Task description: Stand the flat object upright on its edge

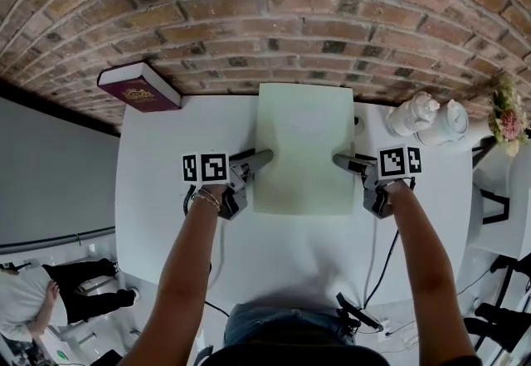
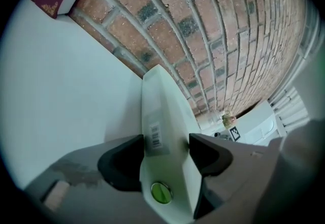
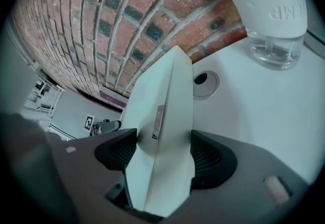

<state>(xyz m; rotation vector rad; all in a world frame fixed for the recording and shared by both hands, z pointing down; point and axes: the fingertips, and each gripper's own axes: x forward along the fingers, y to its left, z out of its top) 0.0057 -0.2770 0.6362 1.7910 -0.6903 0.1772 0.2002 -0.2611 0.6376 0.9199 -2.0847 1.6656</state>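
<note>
A pale green flat object (image 1: 303, 148) is in the middle of the white table (image 1: 166, 190). Its far edge reaches the brick wall, and it looks tilted back against it. My left gripper (image 1: 264, 157) straddles its left side edge and my right gripper (image 1: 340, 161) its right side edge. In the left gripper view the thin edge (image 2: 162, 116), with a barcode label and a green round sticker, runs between the jaws of that gripper (image 2: 165, 159). In the right gripper view the edge (image 3: 162, 111) likewise fills the gap of that gripper (image 3: 162, 159). Both grippers stand wide open, pads close beside the edge, not pressing.
A maroon book (image 1: 139, 88) lies at the table's back left corner by the wall. Two white jars (image 1: 431, 119) stand at the back right, one of them (image 3: 269, 9) close to my right gripper. A round cable hole (image 3: 205, 84) sits beside the object. Flowers (image 1: 506, 115) stand further right.
</note>
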